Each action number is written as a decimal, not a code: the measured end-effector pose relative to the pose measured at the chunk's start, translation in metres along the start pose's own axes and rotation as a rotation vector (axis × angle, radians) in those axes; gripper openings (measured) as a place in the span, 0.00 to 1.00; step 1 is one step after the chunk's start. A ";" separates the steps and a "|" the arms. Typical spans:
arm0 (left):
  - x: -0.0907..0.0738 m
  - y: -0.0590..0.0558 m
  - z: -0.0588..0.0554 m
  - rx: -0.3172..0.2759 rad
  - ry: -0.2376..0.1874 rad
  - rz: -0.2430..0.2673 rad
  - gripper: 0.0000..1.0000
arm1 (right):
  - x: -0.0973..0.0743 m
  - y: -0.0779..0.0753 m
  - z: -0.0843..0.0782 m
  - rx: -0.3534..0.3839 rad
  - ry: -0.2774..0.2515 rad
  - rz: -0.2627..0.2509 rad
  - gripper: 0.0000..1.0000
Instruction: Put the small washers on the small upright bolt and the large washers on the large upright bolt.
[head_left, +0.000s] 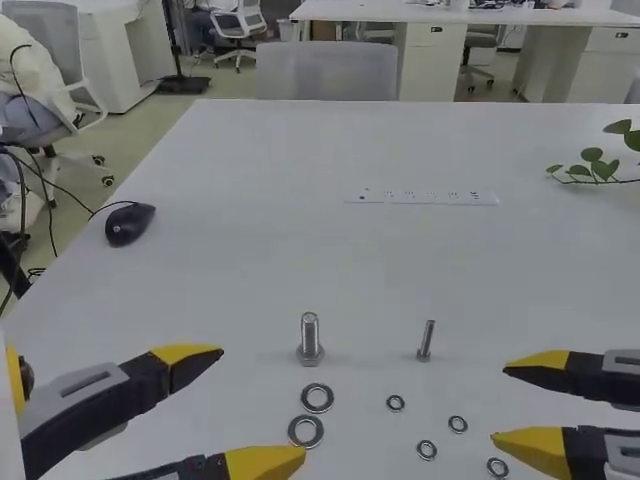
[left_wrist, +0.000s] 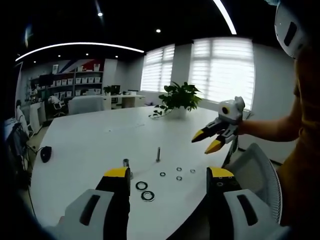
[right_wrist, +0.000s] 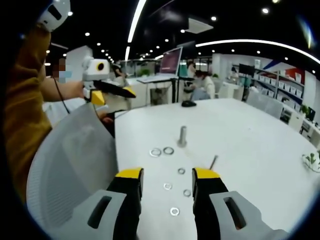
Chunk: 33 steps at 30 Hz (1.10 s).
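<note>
The left tool and right tool are being held open, empty, with washers lying between them, bolts beyond.

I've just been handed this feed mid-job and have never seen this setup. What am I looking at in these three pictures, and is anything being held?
There is no robot: a person holds a yellow-tipped two-jaw gripper in each hand. The head view comes from a camera on the person's headset, looking down at the white table. There the left gripper is at lower left, the right gripper at lower right. The two round pictures come from cameras riding on the grippers, each looking along its own jaws. On the table stand a large bolt and a small bolt, with two large washers and four small washers lying loose nearby. A mouse lies far left. Both grippers are open and hold nothing.
</note>
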<state>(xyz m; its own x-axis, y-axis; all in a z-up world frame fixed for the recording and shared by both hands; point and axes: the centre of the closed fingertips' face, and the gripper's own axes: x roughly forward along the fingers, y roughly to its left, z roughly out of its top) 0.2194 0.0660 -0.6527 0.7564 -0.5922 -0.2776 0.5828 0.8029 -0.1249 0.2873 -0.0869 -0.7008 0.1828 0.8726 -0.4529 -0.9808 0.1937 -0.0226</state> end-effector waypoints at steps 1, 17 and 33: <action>0.000 -0.001 0.001 0.000 -0.003 -0.001 0.61 | 0.000 -0.001 0.001 -0.003 0.001 0.001 0.41; 0.009 -0.004 -0.005 -0.009 0.011 -0.010 0.61 | 0.013 -0.018 -0.031 -0.046 0.138 0.074 0.40; 0.010 -0.003 -0.008 -0.017 0.019 -0.009 0.61 | 0.018 -0.016 -0.095 -0.099 0.415 0.189 0.36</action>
<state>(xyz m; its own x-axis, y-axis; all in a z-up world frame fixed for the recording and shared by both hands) 0.2231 0.0583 -0.6630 0.7450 -0.5985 -0.2946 0.5846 0.7985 -0.1440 0.3001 -0.1166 -0.7937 -0.0227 0.6314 -0.7751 -0.9997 -0.0128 0.0189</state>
